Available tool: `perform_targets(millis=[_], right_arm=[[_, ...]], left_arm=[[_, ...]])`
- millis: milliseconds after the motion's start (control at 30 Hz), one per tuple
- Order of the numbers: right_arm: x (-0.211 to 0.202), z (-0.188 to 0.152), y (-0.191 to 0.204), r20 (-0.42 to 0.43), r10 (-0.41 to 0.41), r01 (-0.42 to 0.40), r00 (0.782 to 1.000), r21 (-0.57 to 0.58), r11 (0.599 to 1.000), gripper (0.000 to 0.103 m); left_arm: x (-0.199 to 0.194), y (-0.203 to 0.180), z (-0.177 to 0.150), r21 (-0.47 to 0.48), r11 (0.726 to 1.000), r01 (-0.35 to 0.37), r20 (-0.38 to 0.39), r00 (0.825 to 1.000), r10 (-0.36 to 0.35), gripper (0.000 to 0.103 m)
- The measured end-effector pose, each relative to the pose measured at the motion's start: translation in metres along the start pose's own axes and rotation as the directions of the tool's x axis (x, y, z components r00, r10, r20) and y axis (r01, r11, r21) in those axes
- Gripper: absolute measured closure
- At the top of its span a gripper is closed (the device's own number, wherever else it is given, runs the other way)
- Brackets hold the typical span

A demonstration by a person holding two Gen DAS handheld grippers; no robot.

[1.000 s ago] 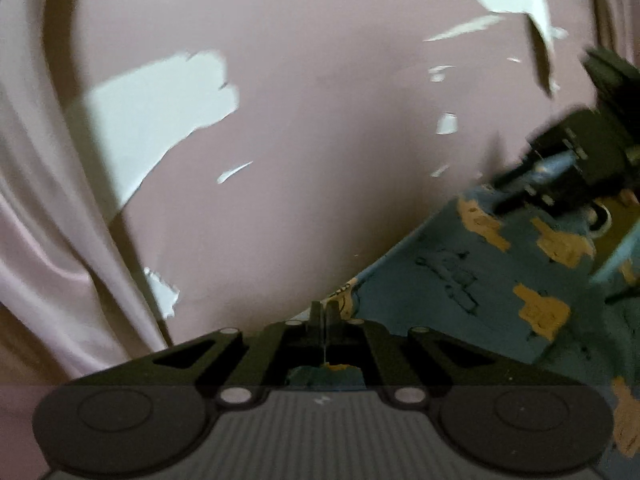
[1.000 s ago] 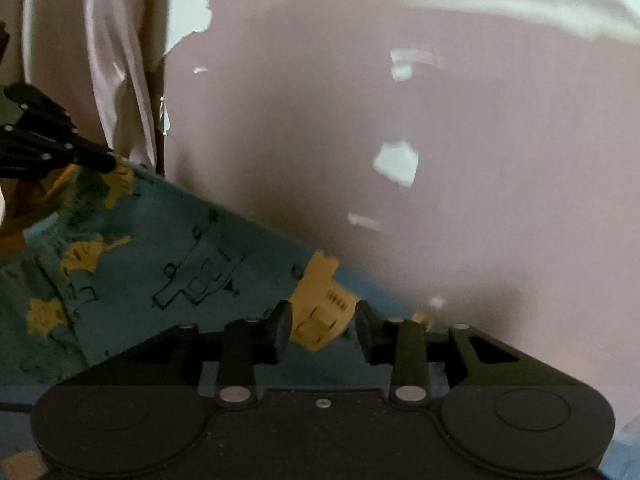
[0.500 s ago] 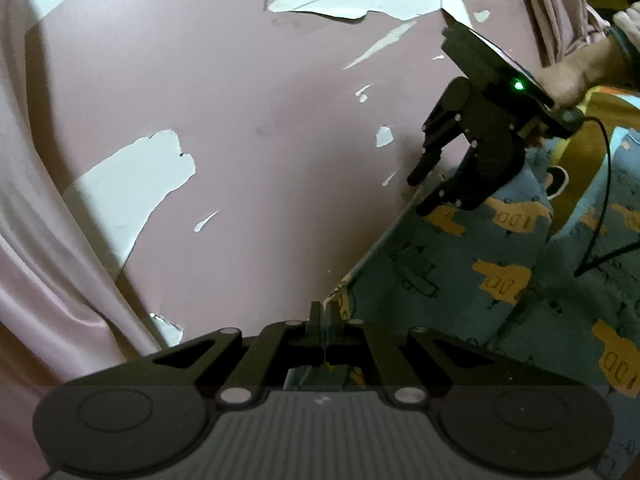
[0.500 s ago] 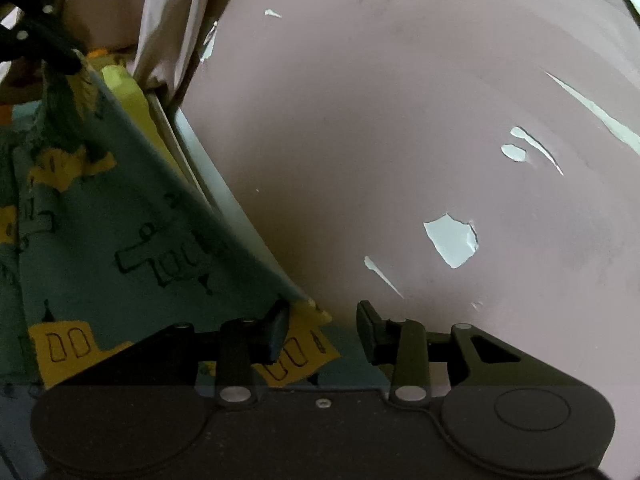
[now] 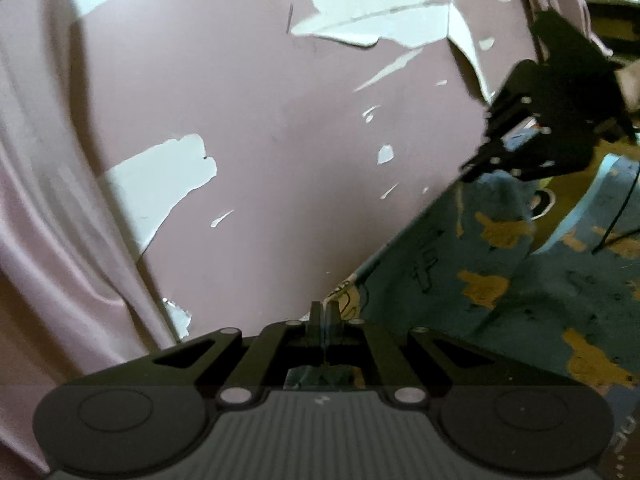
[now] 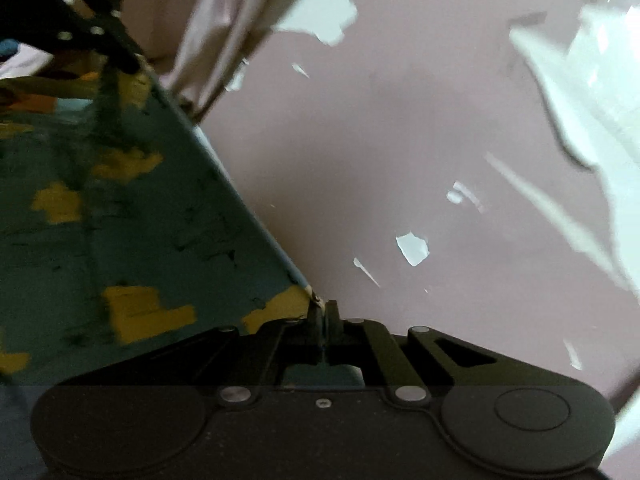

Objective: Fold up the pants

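Your left gripper [image 5: 324,312] and right gripper [image 6: 323,312] are each clenched on a corner of the pants [image 6: 132,220], stretched between them off the pink wall [image 5: 260,140]; soft, light fabric, so keep hold at those hem corners.

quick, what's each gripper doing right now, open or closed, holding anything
Left gripper: closed, pinching an edge of the pants.
Right gripper: closed on a corner of the pants.

A lived-in home: peeling pink wall [image 5: 260,92], pink curtain [image 5: 48,240].
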State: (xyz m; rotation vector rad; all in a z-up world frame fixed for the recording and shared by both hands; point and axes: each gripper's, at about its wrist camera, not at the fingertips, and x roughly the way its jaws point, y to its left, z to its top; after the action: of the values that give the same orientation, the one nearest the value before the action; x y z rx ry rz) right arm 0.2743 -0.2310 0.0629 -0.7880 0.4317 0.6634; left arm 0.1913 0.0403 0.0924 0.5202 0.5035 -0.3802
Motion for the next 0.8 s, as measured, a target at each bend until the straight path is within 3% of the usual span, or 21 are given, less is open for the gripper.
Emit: perform_targets(millis=[233,533,800], right_arm=[[-0.075,-0.010,0.070,-0.028,0.024,-0.025,0.999,-0.026,0.999,0.103],[-0.097,-0.037,0.167,-0.129,0.046,-0.055,0.991,-0.060,0.997,0.103],[-0.109,-0.042,0.180,-0.102,0.027,-0.033,0.994,-0.052,0.998,0.103]], left_arm=[[-0.045,-0.027,-0.031,0.060,0.996,0.071,-0.009,0.997,-0.071,0.103],[-0.051,-0.067,-0.083,0.166,0.974,0.155,-0.118,0.984,-0.136,0.103],[-0.067,-0.076,-0.093,0.244,0.957,0.154,-0.113,0.985,-0.130,0.103]])
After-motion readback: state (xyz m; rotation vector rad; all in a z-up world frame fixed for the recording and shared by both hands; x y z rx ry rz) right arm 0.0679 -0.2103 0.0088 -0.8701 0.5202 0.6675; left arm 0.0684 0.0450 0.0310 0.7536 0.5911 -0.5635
